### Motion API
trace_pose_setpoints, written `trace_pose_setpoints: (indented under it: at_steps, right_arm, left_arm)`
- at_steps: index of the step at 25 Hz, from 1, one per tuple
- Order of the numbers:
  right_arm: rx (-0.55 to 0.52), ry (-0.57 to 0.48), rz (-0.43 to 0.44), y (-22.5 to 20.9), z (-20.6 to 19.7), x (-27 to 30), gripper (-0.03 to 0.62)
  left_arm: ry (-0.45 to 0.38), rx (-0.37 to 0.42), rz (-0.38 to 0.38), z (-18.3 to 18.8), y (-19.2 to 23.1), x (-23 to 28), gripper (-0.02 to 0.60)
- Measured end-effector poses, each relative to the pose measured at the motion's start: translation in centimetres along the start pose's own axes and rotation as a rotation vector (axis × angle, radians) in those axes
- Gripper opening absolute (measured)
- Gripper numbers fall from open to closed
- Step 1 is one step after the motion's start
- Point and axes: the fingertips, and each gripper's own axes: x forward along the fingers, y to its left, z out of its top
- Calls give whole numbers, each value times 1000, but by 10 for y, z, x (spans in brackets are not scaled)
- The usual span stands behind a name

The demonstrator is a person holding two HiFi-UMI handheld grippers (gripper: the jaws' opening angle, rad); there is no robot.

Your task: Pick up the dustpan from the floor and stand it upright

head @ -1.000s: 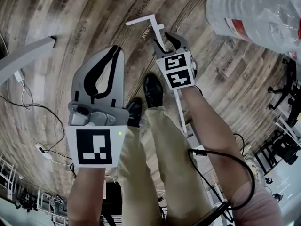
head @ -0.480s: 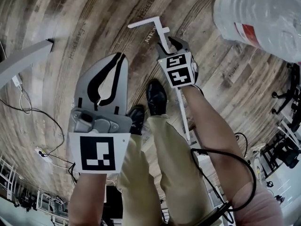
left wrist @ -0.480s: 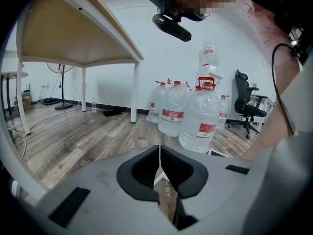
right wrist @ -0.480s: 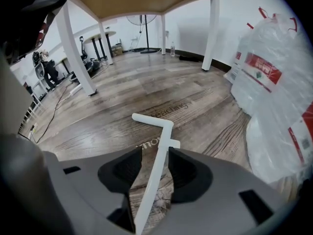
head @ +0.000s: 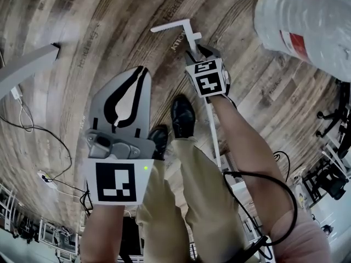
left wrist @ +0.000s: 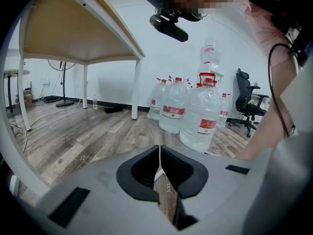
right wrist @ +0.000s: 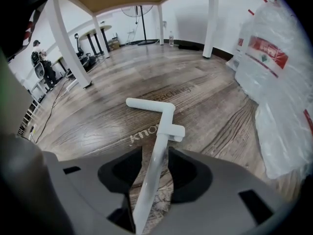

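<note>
The dustpan's long white handle [head: 189, 34] ends in a bent grip at the far end and runs back past my right arm towards my legs. The pan itself is hidden. My right gripper [head: 197, 51] is shut on this handle a little below the grip. In the right gripper view the handle [right wrist: 164, 126] passes between the jaws of the right gripper [right wrist: 155, 153], above the wooden floor. My left gripper [head: 143, 71] hangs to the left, over the floor and apart from the handle. In its own view the left gripper [left wrist: 159, 151] has its jaws together with nothing between them.
Large water bottles [head: 307, 26] stand at the right, also seen as a cluster of bottles [left wrist: 203, 114]. A white table leg [head: 27, 64] and cables [head: 33, 125] lie at the left. My shoes [head: 182, 114] are under the grippers. An office chair [left wrist: 247, 106] stands behind.
The right gripper and the handle have drifted slightly up and to the right in the head view. The left gripper has sunk a little lower. Both grips are unchanged.
</note>
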Motion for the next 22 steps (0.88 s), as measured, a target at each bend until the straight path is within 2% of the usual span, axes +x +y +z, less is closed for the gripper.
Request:
trace_pose_setpoints:
  at_steps: [12, 14, 17, 22]
  right_arm:
    - [5, 76, 0, -2, -10, 27, 164]
    - [9, 79, -2, -2, -10, 26, 132]
    - [42, 82, -9, -5, -5, 20, 107]
    - [45, 34, -23, -10, 16, -19, 107]
  left_arm:
    - [-1, 7, 37, -2, 23, -2, 16]
    - [-2, 5, 39, -1, 25, -2, 17]
    - [-3, 2, 40, 5, 24, -5, 17]
    - [-6, 10, 34, 35, 17, -21, 17]
